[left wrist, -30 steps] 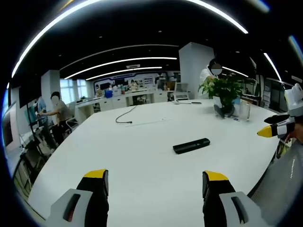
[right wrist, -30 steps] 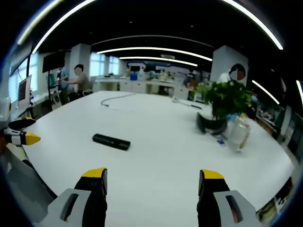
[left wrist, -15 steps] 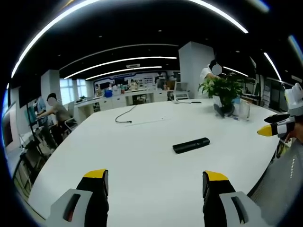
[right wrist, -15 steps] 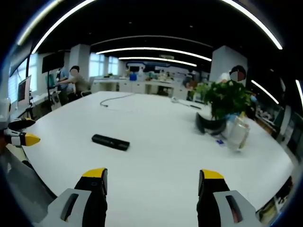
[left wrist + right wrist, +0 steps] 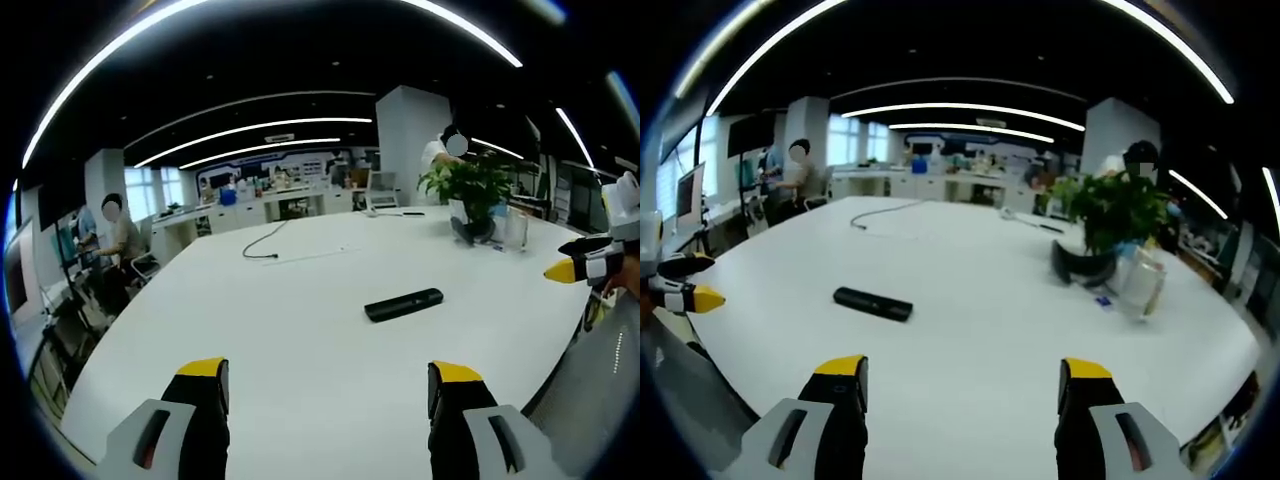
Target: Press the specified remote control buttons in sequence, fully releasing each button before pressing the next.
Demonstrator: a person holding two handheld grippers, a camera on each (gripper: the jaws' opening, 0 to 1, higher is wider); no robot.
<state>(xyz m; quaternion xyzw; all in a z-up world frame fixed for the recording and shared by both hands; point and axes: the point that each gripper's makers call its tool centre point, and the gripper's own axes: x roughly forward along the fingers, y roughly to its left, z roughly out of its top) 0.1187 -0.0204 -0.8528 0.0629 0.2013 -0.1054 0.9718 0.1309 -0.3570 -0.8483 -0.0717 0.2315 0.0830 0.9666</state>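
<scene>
— Remote control point(image 5: 404, 304) first: where is it lying?

— Flat on the white table point(image 5: 300, 330), a slim black bar, well ahead of both pairs of jaws and touched by neither. In the left gripper view it sits a little right of centre; in the right gripper view the same remote point(image 5: 872, 303) is left of centre.

— Sweep the left gripper view from the left for me.

— At the far left a seated person point(image 5: 118, 235) by a desk. Next a dark cable point(image 5: 262, 243) curls on the table's far part. At the bottom the left gripper point(image 5: 328, 385) has its yellow-tipped jaws spread wide with nothing between them. Past the remote, a potted plant point(image 5: 472, 190) stands at the far right of the table, a person behind it. At the right edge the right gripper point(image 5: 590, 268) pokes in.

— And the right gripper view?

— At the left edge the left gripper point(image 5: 685, 285) comes in, yellow tip forward. Then the remote, then the right gripper point(image 5: 962, 385) at the bottom, jaws parted wide and empty. Right of that, the plant point(image 5: 1110, 215) in its dark pot, and just beside it what looks like a clear container point(image 5: 1143, 285), though it is too blurred to be sure.
</scene>
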